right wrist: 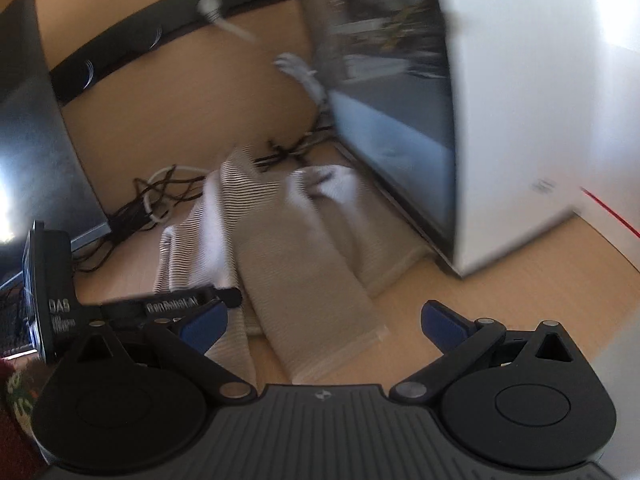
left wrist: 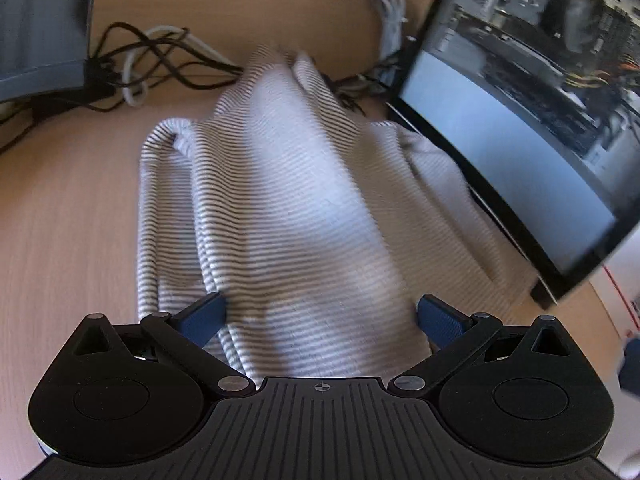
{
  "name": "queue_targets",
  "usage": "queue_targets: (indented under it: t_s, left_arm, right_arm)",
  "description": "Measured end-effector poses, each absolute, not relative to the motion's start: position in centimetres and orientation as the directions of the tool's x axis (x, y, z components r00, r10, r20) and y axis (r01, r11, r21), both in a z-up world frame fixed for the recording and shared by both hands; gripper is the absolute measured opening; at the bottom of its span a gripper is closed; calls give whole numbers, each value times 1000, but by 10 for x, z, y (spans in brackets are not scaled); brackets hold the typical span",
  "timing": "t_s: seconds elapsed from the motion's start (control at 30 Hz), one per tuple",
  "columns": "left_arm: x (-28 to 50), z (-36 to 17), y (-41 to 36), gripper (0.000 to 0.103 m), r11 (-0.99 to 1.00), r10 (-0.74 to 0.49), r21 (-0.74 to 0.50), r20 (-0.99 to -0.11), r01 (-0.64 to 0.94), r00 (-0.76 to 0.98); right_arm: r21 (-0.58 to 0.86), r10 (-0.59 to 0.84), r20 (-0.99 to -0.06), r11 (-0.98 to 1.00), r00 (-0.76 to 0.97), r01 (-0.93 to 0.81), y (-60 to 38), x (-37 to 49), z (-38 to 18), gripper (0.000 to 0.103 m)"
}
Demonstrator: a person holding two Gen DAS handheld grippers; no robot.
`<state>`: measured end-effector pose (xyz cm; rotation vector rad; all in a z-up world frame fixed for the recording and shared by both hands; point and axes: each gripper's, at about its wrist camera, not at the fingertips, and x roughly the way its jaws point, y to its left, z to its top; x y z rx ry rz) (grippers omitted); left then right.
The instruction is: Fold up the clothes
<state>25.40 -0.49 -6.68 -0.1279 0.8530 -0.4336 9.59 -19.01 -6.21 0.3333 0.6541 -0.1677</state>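
Notably, both the left gripper (left wrist: pixel 320 316) and right gripper (right wrist: pixel 324 320) hovered with jaws spread wide above the striped garment (left wrist: pixel 280 200), gripping nothing.

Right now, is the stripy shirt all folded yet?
Not yet. The striped shirt lies bunched on the desk, with one part doubled over. Nothing is in hand: the left gripper and right gripper are both open. The neat folds are still left.
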Motion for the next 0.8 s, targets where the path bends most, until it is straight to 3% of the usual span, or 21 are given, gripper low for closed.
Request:
queue_targets:
  t_s: [0.13,0.27,0.33,0.43,0.7,0.8]
  left_arm:
    - [255,-71,-16,103,928,-333,-154,-751,339,570]
    - [248,-70,-14,103,938,-287,-112,-780,328,555]
    - [241,-69,-11,103,947,-261,-100,-794,306,549]
    - [220,-68,-2,103,954,-231,-77,-808,291,542]
    - [150,-57,24,103,943,-263,-129,-854,306,448]
    - [130,-54,40,103,932,-306,-180,-859,316,412]
  right_arm:
    - [278,51,-598,949,800,147,-193,155,-66,103]
    - [283,155,-606,959,781,29,-186,223,-84,103]
    - [239,158,-628,971,762,-5,-181,255,-101,103]
    - [308,209,-700,951,683,25,-190,279,-127,103]
    - [519,482,-635,845,603,-130,-193,200,-129,103]
    - [531,506,-646,836,571,-140,-184,168,-126,103]
